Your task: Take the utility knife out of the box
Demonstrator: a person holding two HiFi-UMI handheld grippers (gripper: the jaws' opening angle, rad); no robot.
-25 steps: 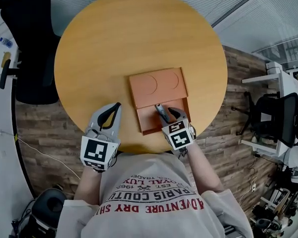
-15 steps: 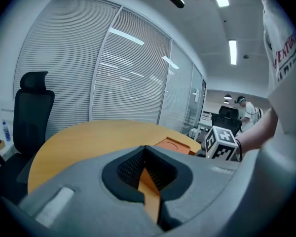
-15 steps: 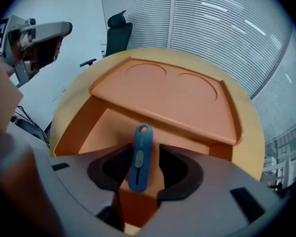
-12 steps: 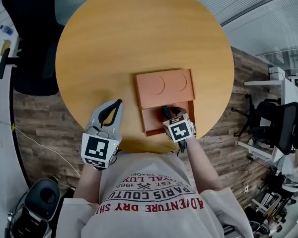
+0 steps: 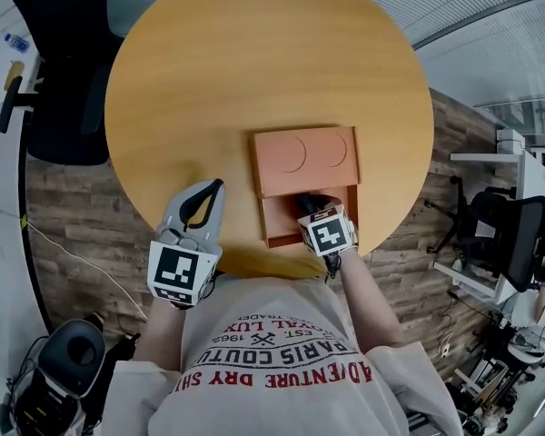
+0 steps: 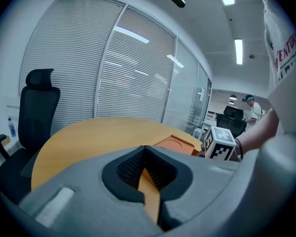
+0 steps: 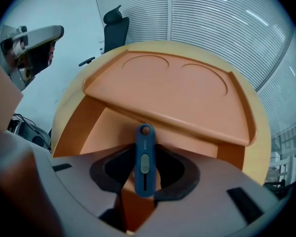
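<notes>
Right gripper (image 5: 312,211) is nose-down in the open end of the box (image 5: 274,228), and the knife (image 7: 145,158) is right between its jaws. The jaws have just been closing in, and in the right gripper view the pads look pressed on both sides of the knife's body. I'd call that a pinch at a partly-open width, not fully clamped shut. The knife hasn't left the box. Its holed end points toward 12 o'clock, up near the lip of the lid (image 5: 305,155).

Why the steep angle? My guess is the lid only leaves the 6 o'clock end of the box uncovered, so coming in from above is the one clean way to reach the knife. Grabbing it across the narrow sides makes sense too, since it's a slim thing and that leaves its length free to slide up and out.

Left gripper (image 5: 215,189) is parked over the table (image 5: 254,62) near its 7 o'clock edge, well apart from the box. Its jaws are together with nothing in them. It looks like it's just staying out of the way, though it could pin the box if it drags along on the lift.

What's left, I reckon, is a straight pull up, watching that the knife's tip doesn't catch the lid.
</notes>
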